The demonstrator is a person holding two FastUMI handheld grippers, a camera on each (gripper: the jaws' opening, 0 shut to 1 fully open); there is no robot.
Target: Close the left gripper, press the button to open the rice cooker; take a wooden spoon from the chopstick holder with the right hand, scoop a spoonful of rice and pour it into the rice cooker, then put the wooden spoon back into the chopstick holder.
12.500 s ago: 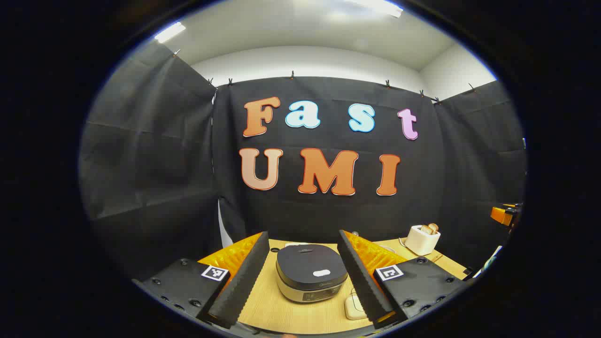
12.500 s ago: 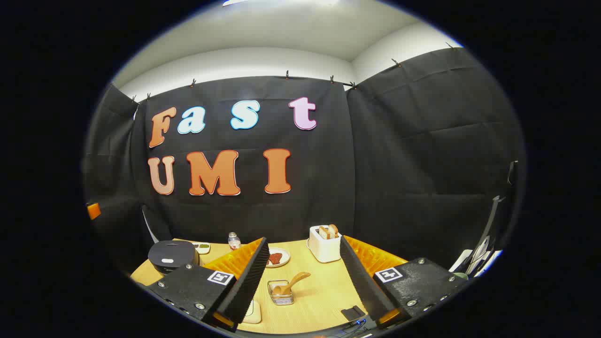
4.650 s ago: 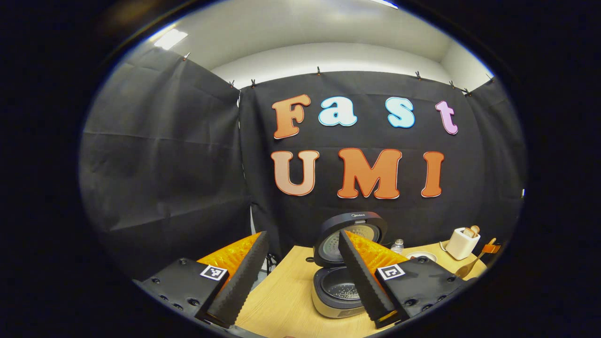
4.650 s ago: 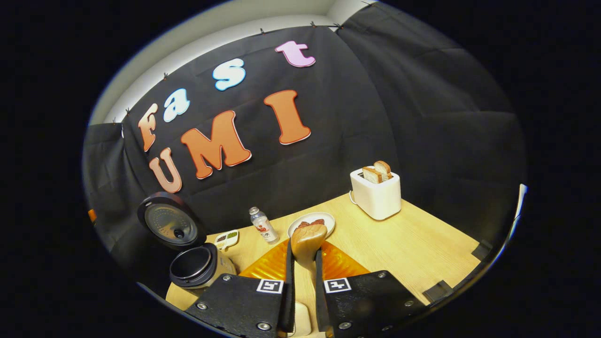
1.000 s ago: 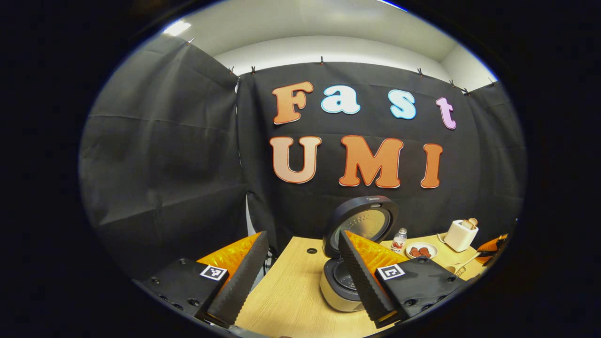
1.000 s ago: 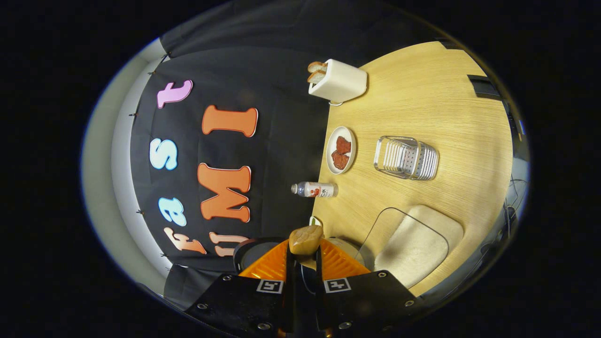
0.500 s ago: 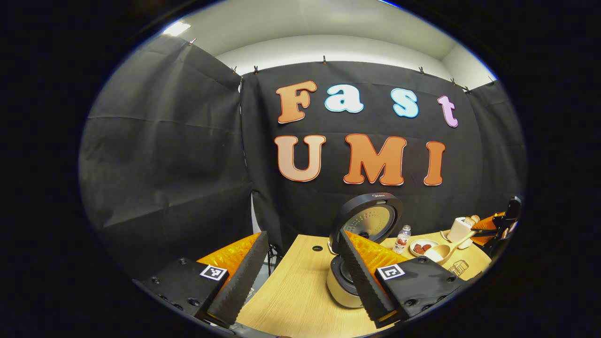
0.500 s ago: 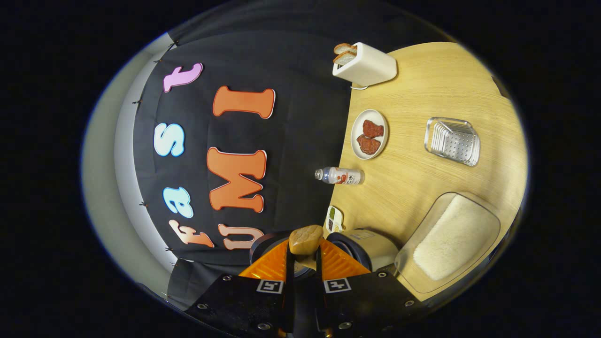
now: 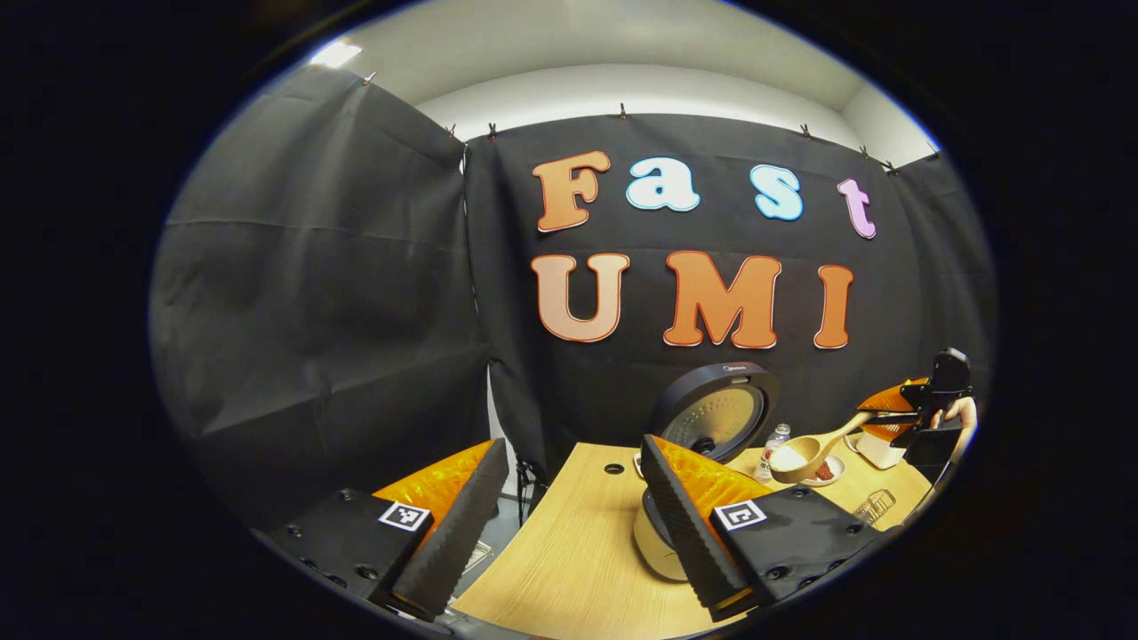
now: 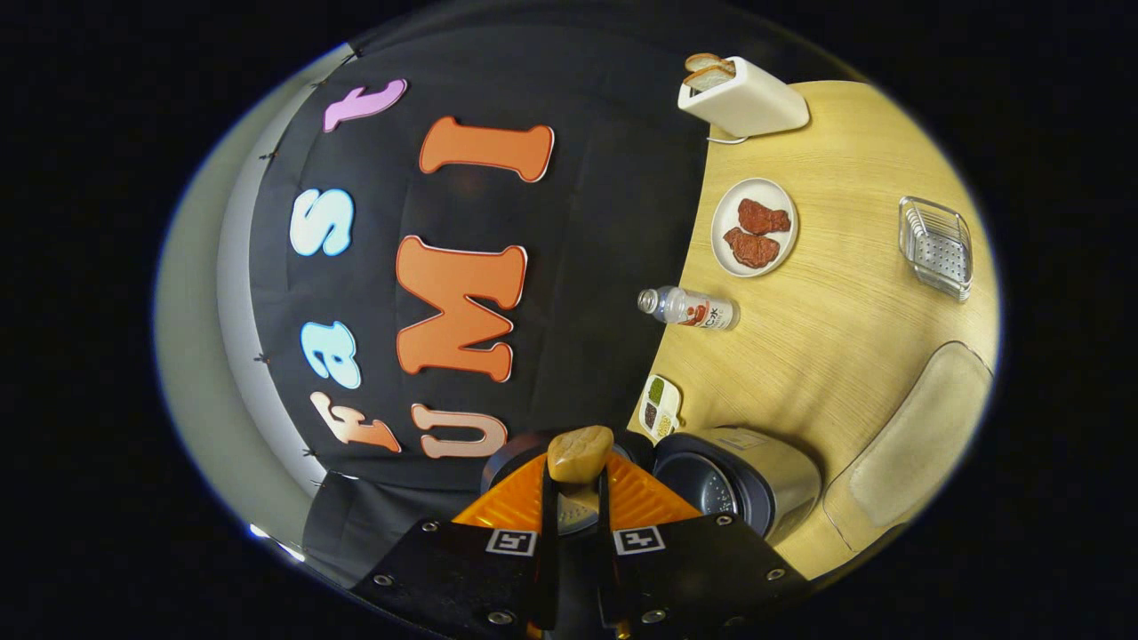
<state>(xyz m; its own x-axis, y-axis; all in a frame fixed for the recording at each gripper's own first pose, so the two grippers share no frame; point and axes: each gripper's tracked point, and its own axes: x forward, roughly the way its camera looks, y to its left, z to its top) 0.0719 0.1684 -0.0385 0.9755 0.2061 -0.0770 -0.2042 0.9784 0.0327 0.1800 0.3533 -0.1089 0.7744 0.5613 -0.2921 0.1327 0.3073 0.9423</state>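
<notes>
A: How far along? The rice cooker [image 10: 747, 480] stands lid-up on the worktop [image 10: 853, 293], just right of the right claw [image 10: 578, 498].

B: Opened, yes. That claw grips the wooden spoon [image 9: 805, 453], rice aboard. Pouring and returning it to the chopstick holder [image 10: 935, 246], far off, remain.

A: Left claw [image 9: 569, 524]?

B: Wide, empty.

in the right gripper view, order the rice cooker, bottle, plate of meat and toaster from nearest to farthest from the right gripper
1. rice cooker, just beside the right gripper
2. bottle, mid table
3. plate of meat, beyond the bottle
4. toaster, far end
</notes>
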